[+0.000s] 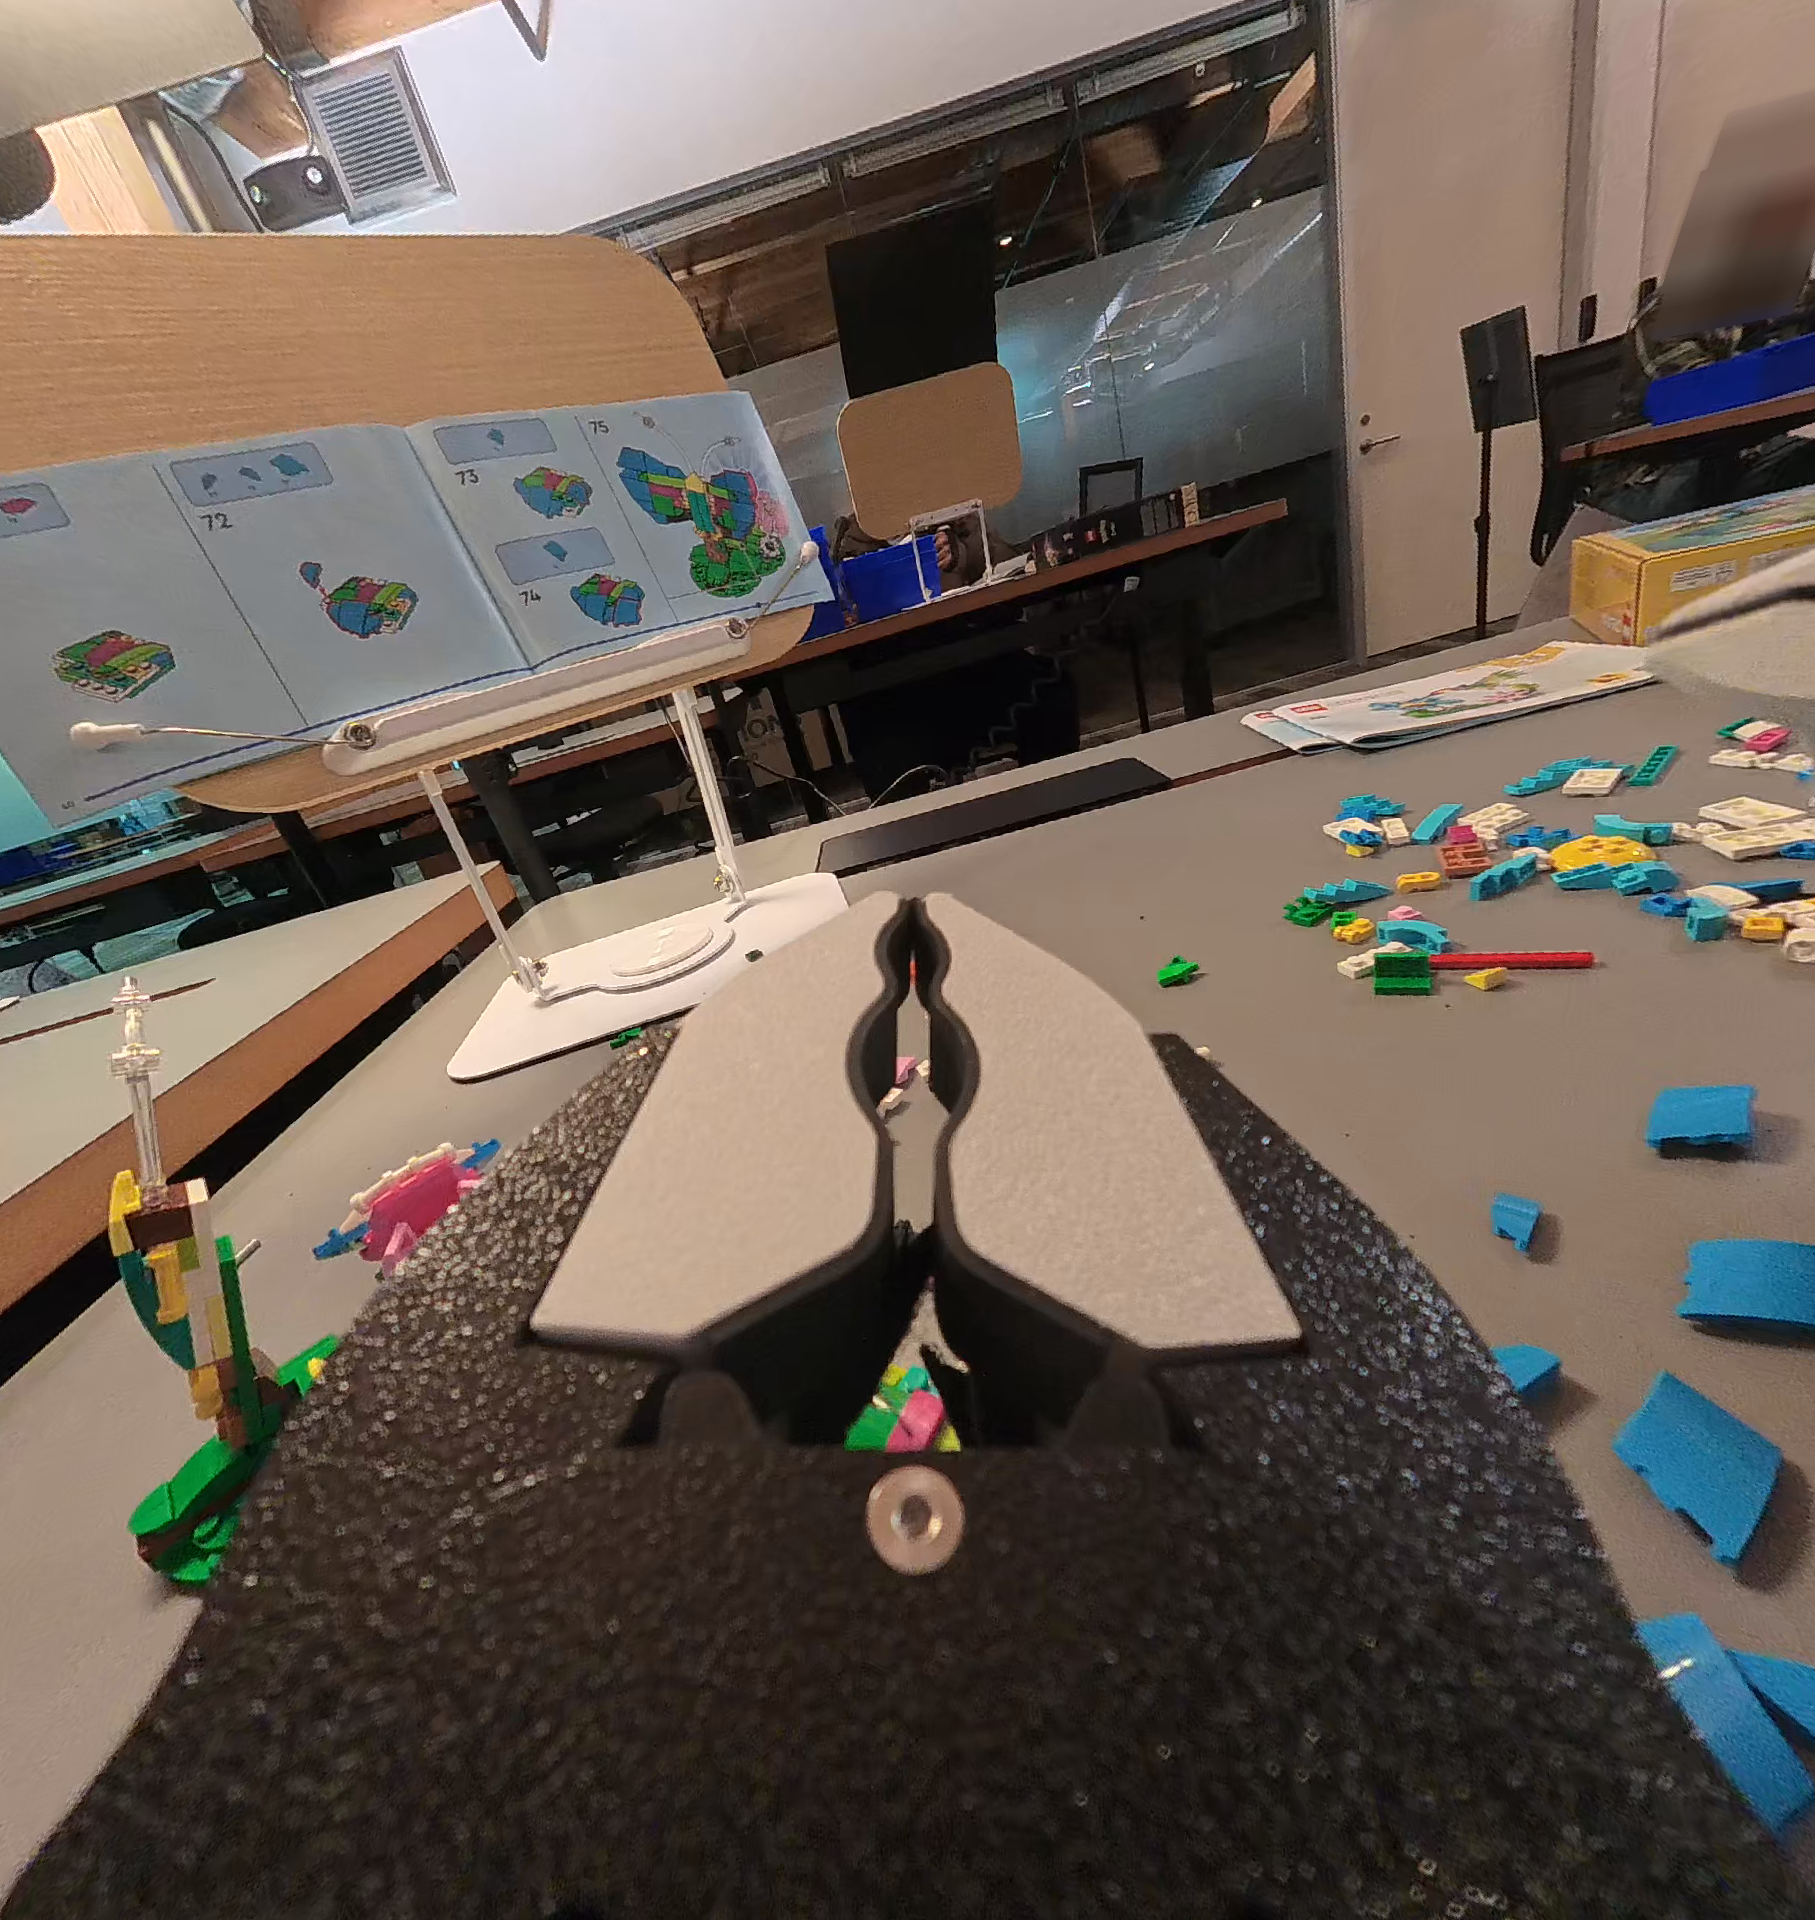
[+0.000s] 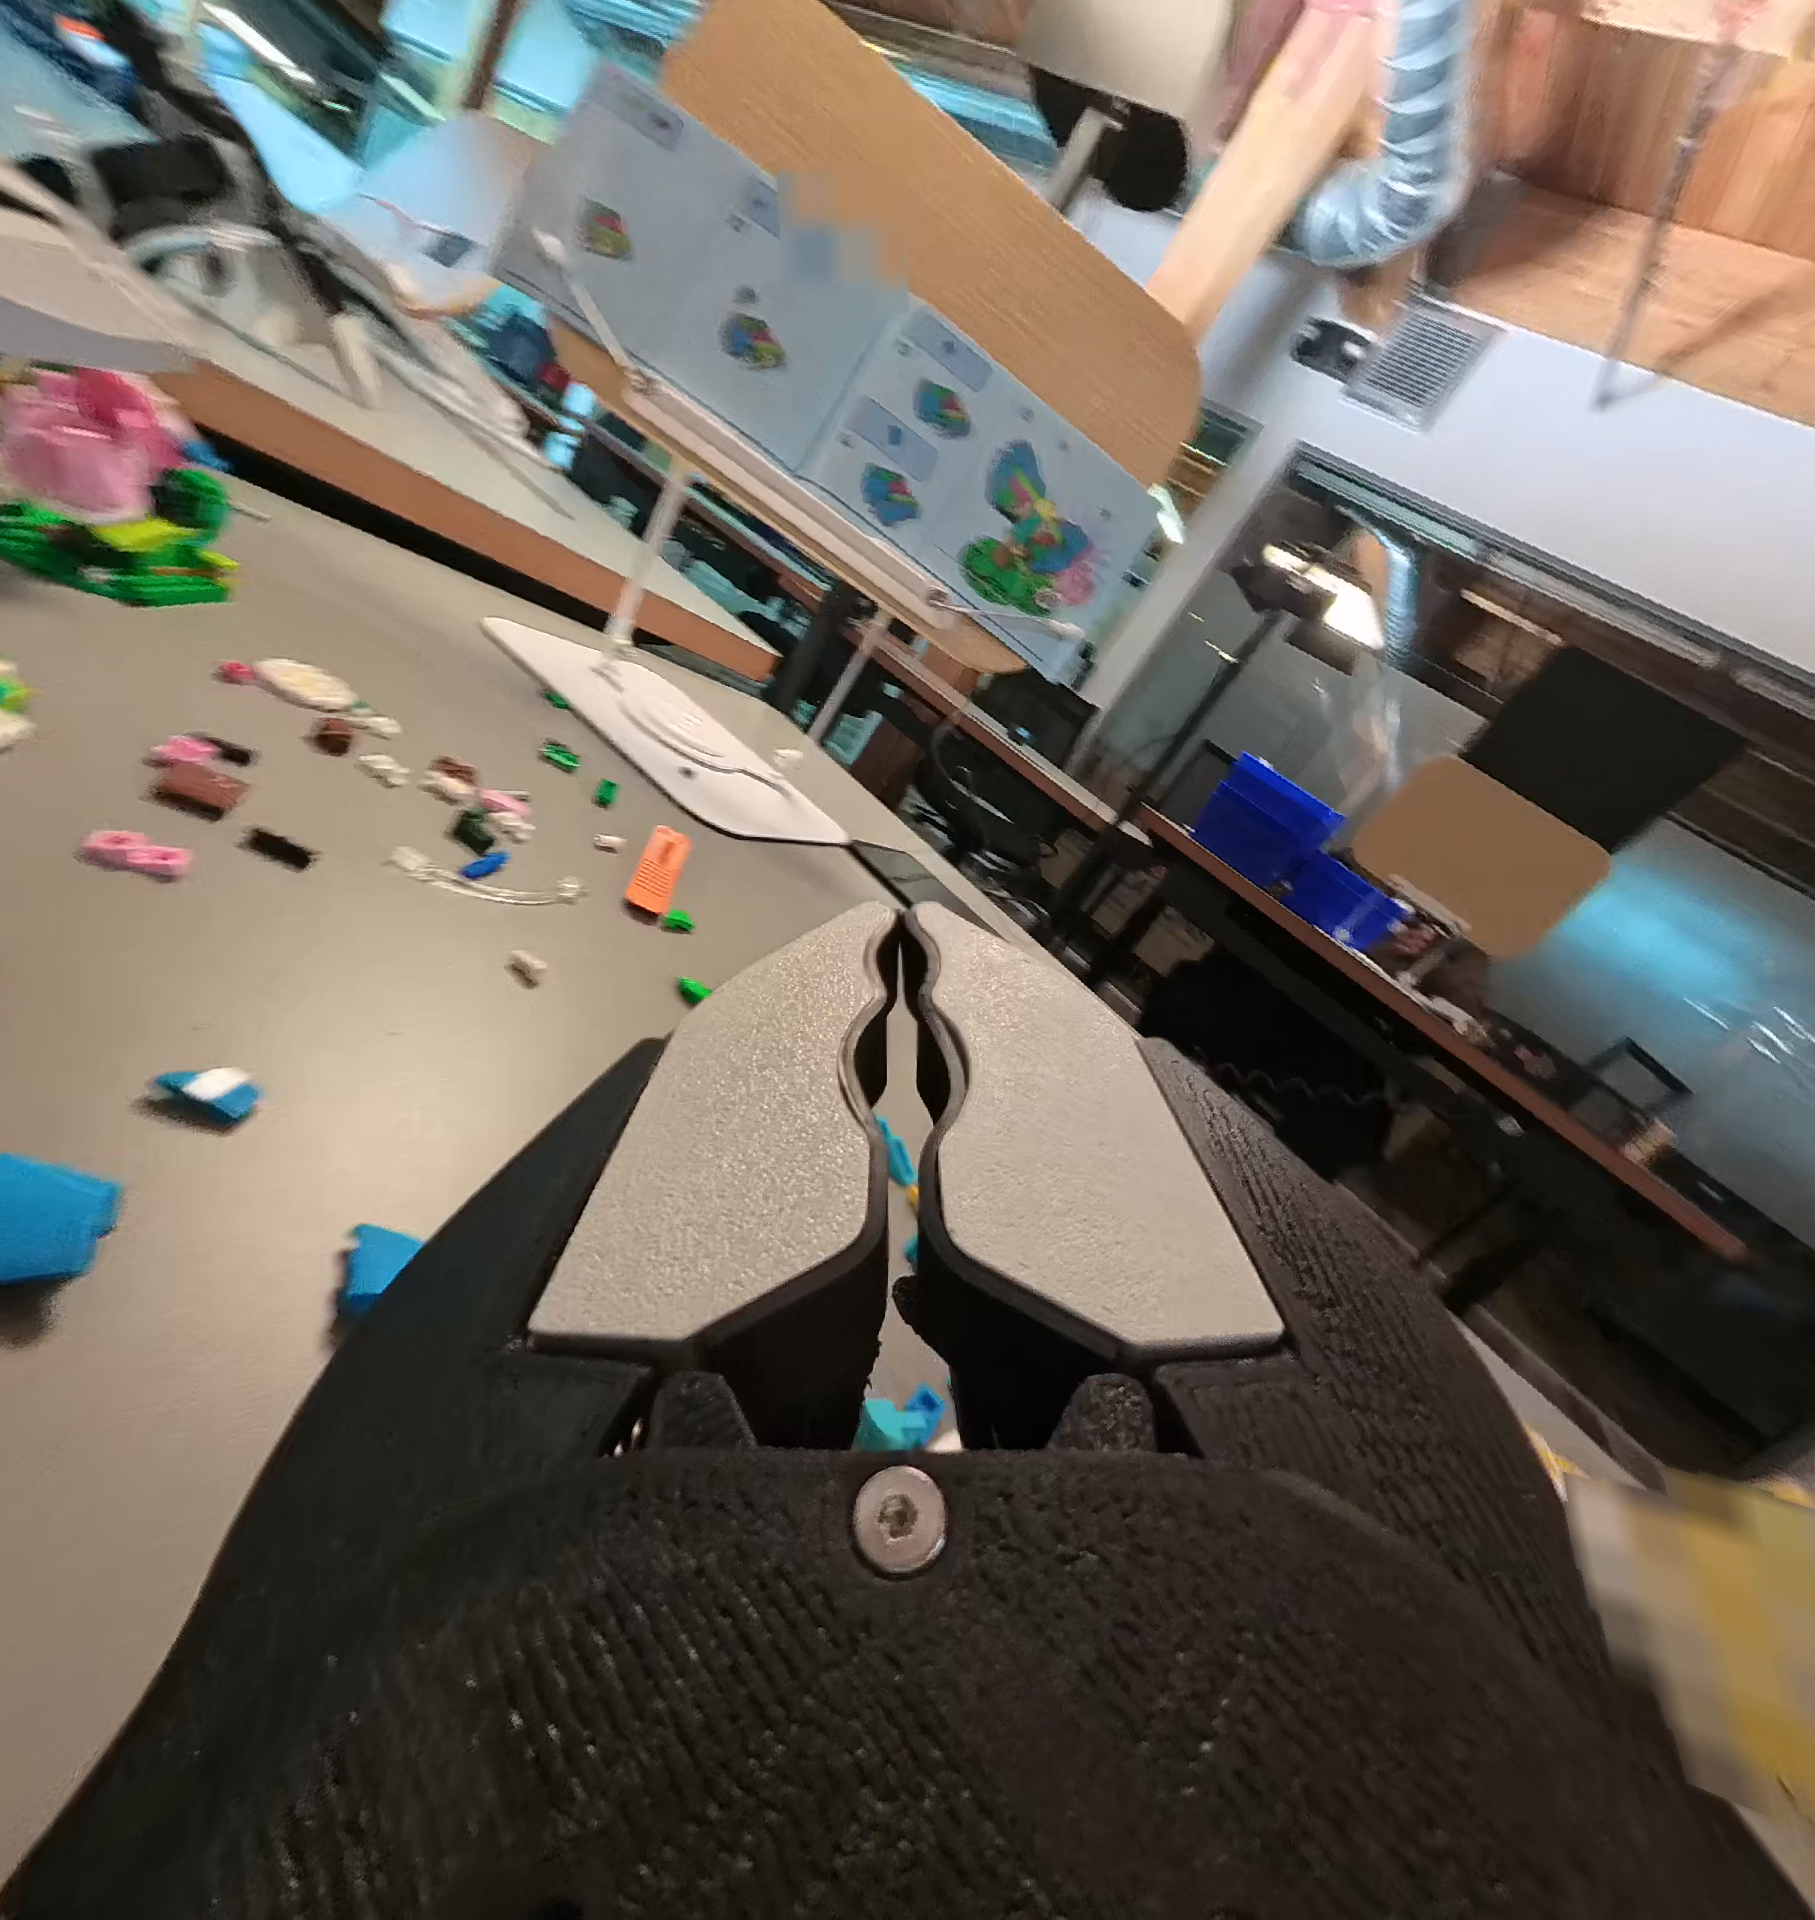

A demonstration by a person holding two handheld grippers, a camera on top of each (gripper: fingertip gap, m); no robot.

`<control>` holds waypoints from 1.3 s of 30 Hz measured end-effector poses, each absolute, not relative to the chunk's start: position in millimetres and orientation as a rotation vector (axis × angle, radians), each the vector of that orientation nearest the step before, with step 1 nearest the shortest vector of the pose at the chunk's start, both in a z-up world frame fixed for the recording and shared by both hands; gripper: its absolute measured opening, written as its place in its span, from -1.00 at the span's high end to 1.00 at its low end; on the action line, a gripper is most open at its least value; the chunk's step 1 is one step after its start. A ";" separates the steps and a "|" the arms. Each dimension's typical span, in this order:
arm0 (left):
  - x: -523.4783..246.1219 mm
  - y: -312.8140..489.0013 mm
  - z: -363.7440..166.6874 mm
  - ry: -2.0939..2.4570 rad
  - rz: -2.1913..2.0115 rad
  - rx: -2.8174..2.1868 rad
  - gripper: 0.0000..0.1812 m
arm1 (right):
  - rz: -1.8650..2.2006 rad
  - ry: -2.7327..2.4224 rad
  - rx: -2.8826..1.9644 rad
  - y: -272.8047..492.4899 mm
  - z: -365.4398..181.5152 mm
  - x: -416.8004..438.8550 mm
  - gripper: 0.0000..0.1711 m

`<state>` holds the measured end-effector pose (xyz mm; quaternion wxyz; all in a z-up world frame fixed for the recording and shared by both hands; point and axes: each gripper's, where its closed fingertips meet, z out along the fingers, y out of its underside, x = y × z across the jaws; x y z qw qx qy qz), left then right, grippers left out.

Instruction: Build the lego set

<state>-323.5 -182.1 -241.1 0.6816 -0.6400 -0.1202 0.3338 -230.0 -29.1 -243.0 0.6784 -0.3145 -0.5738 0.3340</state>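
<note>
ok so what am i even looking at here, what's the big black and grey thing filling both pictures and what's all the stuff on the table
Each picture comes from a camera mounted on a hand-held pinching tool, looking forward along its two grey fingers. A person holds one in each hand. The left tool and the right tool both have their fingers pressed together, and no piece shows at their tips.

On the grey table lie scattered lego pieces, several blue curved pieces, a partly built green plant model and a pink flower model. An open instruction booklet rests on a white stand. The right view is blurred.
</note>
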 end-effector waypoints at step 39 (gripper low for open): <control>-320.7 -178.7 -241.4 -0.241 0.738 -1.440 1.00 | 0.560 -1.238 -1.545 205.0 -290.1 -33.5 0.89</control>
